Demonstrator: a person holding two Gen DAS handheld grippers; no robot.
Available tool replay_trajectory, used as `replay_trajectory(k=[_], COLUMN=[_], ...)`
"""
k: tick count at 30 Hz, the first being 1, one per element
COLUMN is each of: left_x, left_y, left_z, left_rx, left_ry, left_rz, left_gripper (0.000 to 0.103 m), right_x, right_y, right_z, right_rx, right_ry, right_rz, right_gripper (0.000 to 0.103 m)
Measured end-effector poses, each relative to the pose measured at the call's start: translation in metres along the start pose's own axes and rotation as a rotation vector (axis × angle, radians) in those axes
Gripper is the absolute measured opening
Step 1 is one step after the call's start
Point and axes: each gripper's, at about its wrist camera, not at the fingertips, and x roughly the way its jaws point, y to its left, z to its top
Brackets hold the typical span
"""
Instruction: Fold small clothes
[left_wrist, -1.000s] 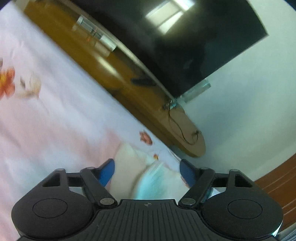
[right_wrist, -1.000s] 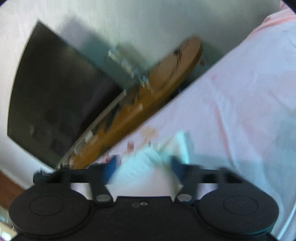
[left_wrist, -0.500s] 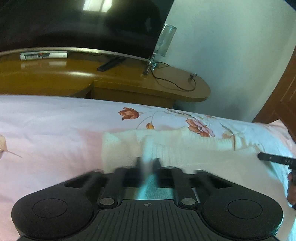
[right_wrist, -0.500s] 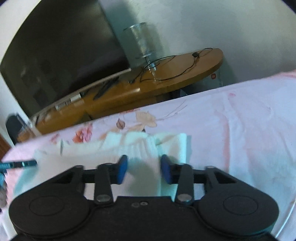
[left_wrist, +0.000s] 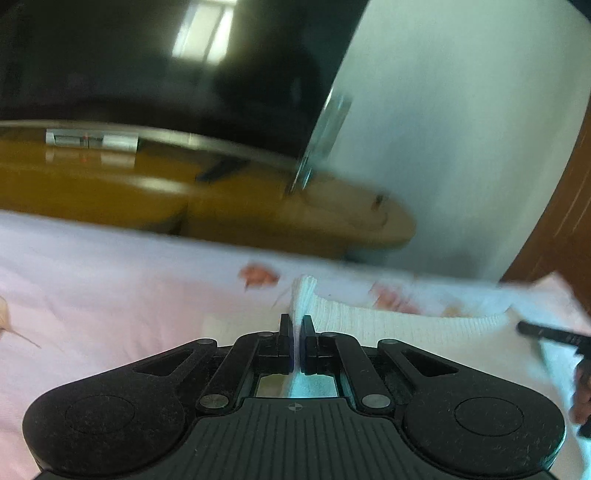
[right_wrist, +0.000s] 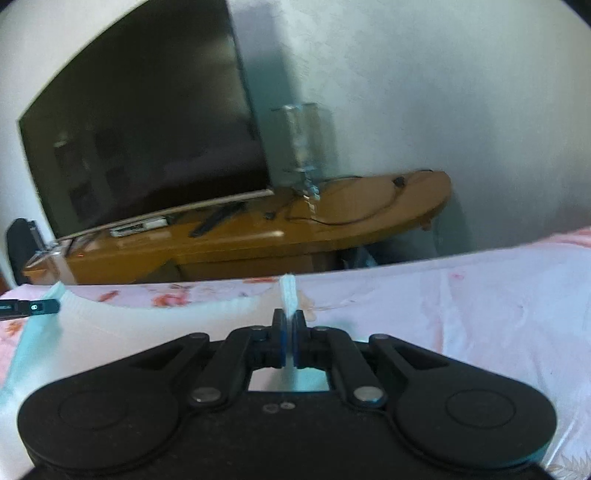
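The left gripper (left_wrist: 297, 341) is pinching a raised corner of the white knit garment (left_wrist: 406, 325), its jaws closed down to a sliver with a ridge of ribbed fabric standing up between the pads. The right gripper (right_wrist: 290, 341) is doing the same at the opposite corner of the garment (right_wrist: 155, 321), a thin upright fin of cloth poking above its closed jaws. Between the two grips the garment is lying across the pink floral bedsheet (right_wrist: 461, 306), its ribbed edge sagging slightly in the middle. Beyond the bed, a wooden TV stand (right_wrist: 280, 236) is carrying a dark television (right_wrist: 147, 125) against the pale wall. The step in hand appears to be lifting one edge to carry it over for a fold. To do this well, both hands should be rising together and travelling at an even pace, keeping the edge between them lightly taut so it stays straight. Because each pinch is holding only a narrow bite of stretchy knit, a jerk could be pulling a corner free; slow motion is advisable.
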Motion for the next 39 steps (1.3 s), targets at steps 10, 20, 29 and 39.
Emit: replay_trajectory(k=[10,20,29,39], left_x=[-0.027,0.021,0.016,-0.023], left_y=[-0.051,-0.099,-0.06,-0.122], left_z=[0.0,-0.024,-0.021,-0.03], left_rx=[0.222,0.335,0.335,0.299], left_ry=[-0.143,0.048,-0.01,0.01], left_rz=[0.152,0.022,0.143,-0.045], left_gripper=[0.04,0.04,0.04,0.041], right_x=[-0.019,0.04,0.014,-0.016], right_y=[0.036,0.121,0.005,0.106], right_z=[-0.006,-0.03,-0.025,-0.035], right_rx=[-0.187,-0.399,-0.156,-0.361], right_ry=[-0.041,0.103,0.046,0.08], right_rz=[-0.012,0.116,-0.145,0.145], right_gripper=[0.027,0.035,0.034,0.036])
